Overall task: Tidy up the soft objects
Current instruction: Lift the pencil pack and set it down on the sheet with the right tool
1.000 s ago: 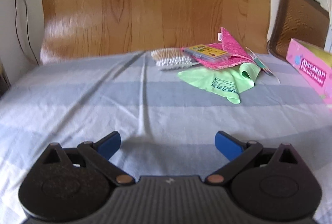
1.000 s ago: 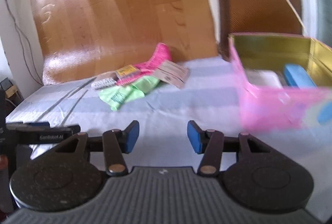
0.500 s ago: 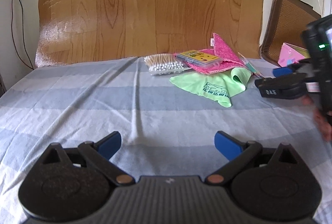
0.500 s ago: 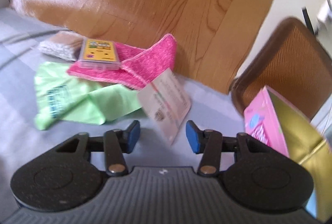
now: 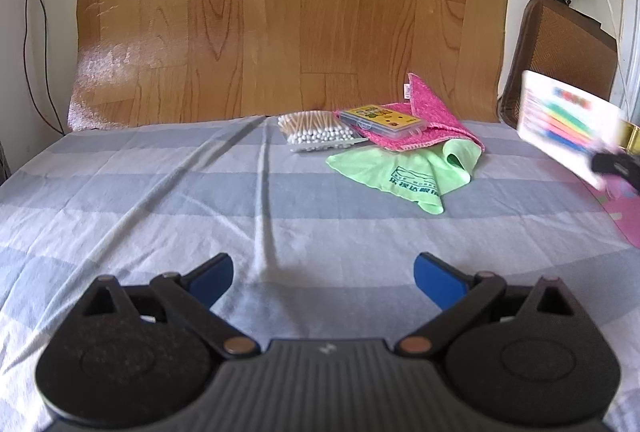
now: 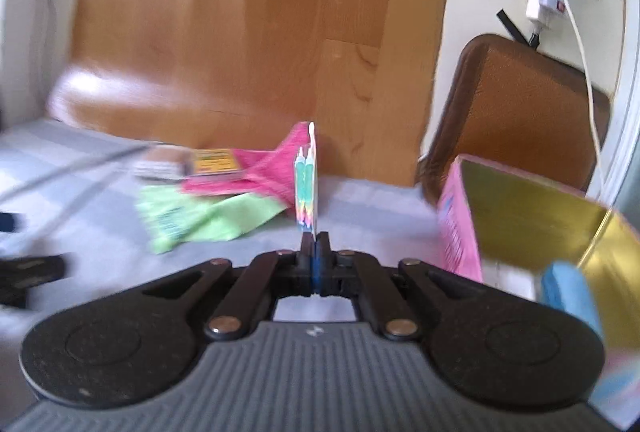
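Observation:
My right gripper (image 6: 315, 244) is shut on a flat packet of colourful sticks (image 6: 307, 183), held edge-on and upright above the bed. In the left wrist view the same packet (image 5: 568, 123) hangs blurred at the right edge, off the sheet. A pink cloth (image 5: 432, 115) lies at the back of the bed over a green cloth (image 5: 404, 171), with a yellow-lidded case (image 5: 380, 117) on top. Both the pink cloth (image 6: 276, 167) and the green cloth (image 6: 208, 216) sit ahead-left of the right gripper. My left gripper (image 5: 324, 272) is open and holds nothing, low over the striped sheet.
A bag of cotton swabs (image 5: 316, 131) lies left of the cloths. An open pink box with a gold inside (image 6: 520, 216) stands at the right with a blue item (image 6: 568, 292) in it. A brown chair back (image 5: 560, 47) and a wood-pattern board (image 5: 280, 11) stand behind the bed.
The right gripper's jaws closed on the packet that lay beside the cloths, and the packet is now off the sheet, further right. The left gripper has stayed put.

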`<action>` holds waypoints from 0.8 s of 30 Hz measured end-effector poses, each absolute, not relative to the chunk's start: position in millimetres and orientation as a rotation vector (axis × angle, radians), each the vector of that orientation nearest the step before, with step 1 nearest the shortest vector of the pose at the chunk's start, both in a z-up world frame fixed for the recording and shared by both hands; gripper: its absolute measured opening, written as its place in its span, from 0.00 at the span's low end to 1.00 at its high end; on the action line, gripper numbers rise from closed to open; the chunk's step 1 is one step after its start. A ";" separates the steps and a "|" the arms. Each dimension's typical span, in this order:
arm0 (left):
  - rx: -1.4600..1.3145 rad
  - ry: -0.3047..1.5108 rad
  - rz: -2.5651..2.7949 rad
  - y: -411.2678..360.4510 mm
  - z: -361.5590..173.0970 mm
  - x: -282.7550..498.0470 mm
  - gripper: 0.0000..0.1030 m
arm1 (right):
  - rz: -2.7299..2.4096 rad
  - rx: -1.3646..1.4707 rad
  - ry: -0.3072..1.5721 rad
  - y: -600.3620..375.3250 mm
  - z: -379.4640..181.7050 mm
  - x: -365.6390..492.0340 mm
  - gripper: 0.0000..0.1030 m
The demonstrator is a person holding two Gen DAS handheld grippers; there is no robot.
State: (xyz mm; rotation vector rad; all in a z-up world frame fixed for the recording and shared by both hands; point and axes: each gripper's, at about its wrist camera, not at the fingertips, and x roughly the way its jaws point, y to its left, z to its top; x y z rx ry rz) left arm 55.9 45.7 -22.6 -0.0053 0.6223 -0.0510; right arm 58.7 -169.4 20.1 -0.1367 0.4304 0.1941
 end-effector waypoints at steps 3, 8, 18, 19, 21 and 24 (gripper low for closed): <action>-0.014 0.623 -0.047 47.2 -22.8 55.8 0.98 | 0.267 -0.033 0.455 -179.2 23.7 22.8 0.03; -0.024 0.628 -0.041 49.7 -23.3 56.6 0.98 | 0.356 0.263 0.542 -202.5 13.8 -9.8 0.03; -0.035 0.648 -0.034 51.2 -24.9 57.4 0.98 | 0.336 0.494 0.687 -226.7 -16.4 -6.2 0.09; -0.037 0.650 -0.034 51.5 -25.1 57.7 0.98 | 0.317 0.483 0.685 -226.3 -15.7 -7.1 0.09; -0.041 0.655 -0.033 52.5 -25.6 58.8 0.98 | 0.279 0.461 0.672 -228.4 -16.4 -9.3 0.17; -0.045 0.662 -0.032 52.9 -25.8 59.3 0.98 | 0.237 0.474 0.648 -238.9 -18.0 -12.2 0.49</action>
